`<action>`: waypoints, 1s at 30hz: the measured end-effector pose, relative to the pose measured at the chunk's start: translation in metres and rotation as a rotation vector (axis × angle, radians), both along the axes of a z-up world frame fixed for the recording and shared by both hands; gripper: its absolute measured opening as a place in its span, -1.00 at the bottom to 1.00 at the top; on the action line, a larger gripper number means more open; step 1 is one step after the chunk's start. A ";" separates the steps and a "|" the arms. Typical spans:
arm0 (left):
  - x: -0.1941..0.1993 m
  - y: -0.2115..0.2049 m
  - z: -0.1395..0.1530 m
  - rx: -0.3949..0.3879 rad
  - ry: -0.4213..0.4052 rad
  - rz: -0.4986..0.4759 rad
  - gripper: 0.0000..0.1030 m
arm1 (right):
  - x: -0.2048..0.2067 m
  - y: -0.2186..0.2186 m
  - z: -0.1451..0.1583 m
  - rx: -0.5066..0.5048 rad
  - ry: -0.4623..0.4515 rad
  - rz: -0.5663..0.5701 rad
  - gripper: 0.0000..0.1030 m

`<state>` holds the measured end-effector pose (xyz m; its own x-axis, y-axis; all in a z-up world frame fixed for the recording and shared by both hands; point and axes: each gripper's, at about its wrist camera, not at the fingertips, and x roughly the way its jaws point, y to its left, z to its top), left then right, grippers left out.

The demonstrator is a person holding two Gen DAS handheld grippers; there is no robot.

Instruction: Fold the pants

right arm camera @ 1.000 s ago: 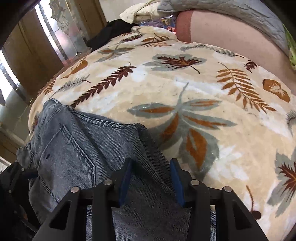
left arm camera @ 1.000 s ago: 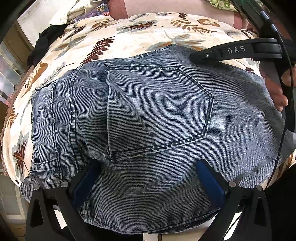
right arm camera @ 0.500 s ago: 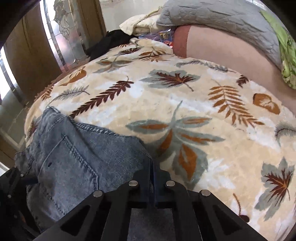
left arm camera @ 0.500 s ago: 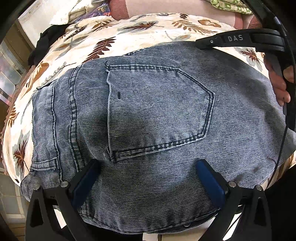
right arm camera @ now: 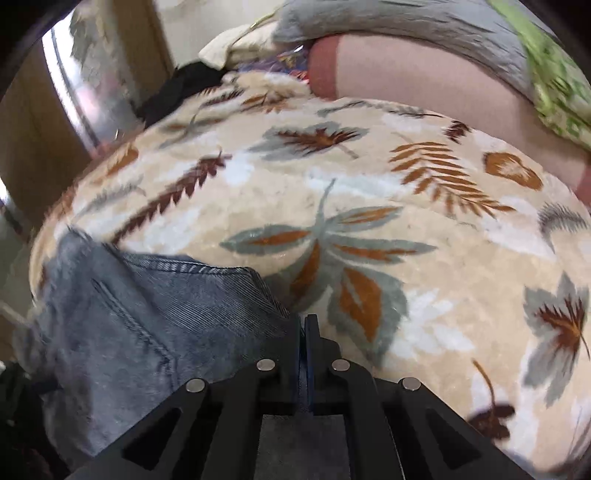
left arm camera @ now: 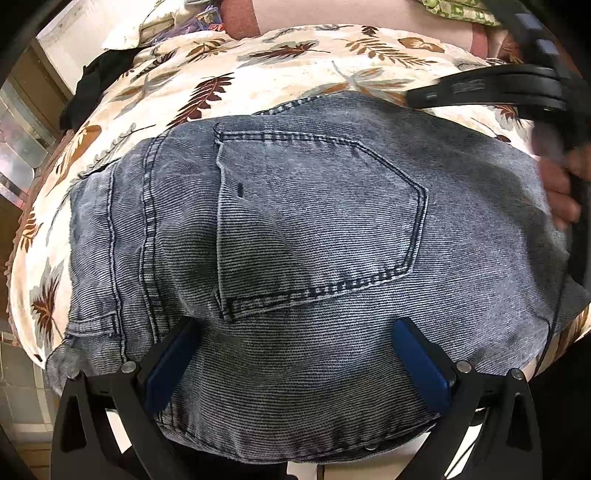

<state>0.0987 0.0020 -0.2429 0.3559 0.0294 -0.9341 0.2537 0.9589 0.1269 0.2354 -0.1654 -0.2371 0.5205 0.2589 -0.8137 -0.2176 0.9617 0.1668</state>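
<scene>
Left tongs (left arm camera: 295, 354) are spread wide apart, blue pads either side of the denim w/ nothing pinched, hovering over the near edge of the pants (left arm camera: 314, 229). Right tongs (right arm camera: 304, 332) are clamped together, pads meeting on the far corner of the pants (right arm camera: 147, 314), a thin bit of cloth caught btwn them; from the left wrist view the right tongs (left arm camera: 480, 88) show as a blurred black bar at the upper right, w/ the person's right hand (left arm camera: 557, 188) on the handle below it. Pants are grey-blue jeans, folded into a broad pad, back pocket (left arm camera: 317, 221) facing up, belt loop and seams twd the left. They lie on the blanket (right arm camera: 369, 192), cream plush w/ brown, rust and grey-green leaf print, which covers a bed and rounds off at its edges. At the far side of the bed a pinkish bolster (right arm camera: 424, 77) runs across, w/ a grey quilt (right arm camera: 388, 18) and a green-patterned cloth (right arm camera: 554, 74) piled on it. A black garment (right arm camera: 177, 88) sits at the far left corner, beside a pale cloth (right arm camera: 236, 48). To the left stands a wooden door frame (right arm camera: 33, 122) w/ a shiny patterned glass panel (right arm camera: 92, 74). Pale floor tiles (left arm camera: 22, 398) show low on the left.
</scene>
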 end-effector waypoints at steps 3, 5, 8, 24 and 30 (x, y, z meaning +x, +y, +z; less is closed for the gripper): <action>0.000 -0.001 0.011 -0.022 -0.013 0.028 1.00 | -0.026 -0.024 0.027 0.021 -0.023 -0.065 -0.95; -0.001 -0.005 0.018 -0.030 -0.025 0.019 1.00 | -0.043 -0.047 0.045 0.061 -0.052 -0.125 -0.95; -0.005 -0.021 0.024 -0.018 -0.048 -0.025 1.00 | -0.084 -0.098 0.070 0.197 -0.088 -0.238 -0.94; -0.016 -0.110 0.051 0.061 -0.131 -0.161 1.00 | -0.315 -0.285 0.029 0.623 -0.059 -0.667 0.42; -0.001 -0.148 0.004 0.120 -0.094 -0.188 1.00 | -0.325 -0.292 -0.010 0.818 -0.046 -0.731 0.42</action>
<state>0.0981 -0.1464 -0.2386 0.4511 0.0635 -0.8902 0.4077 0.8726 0.2689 -0.0893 -0.4578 -0.2467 0.7934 0.3286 -0.5124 0.3374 0.4632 0.8195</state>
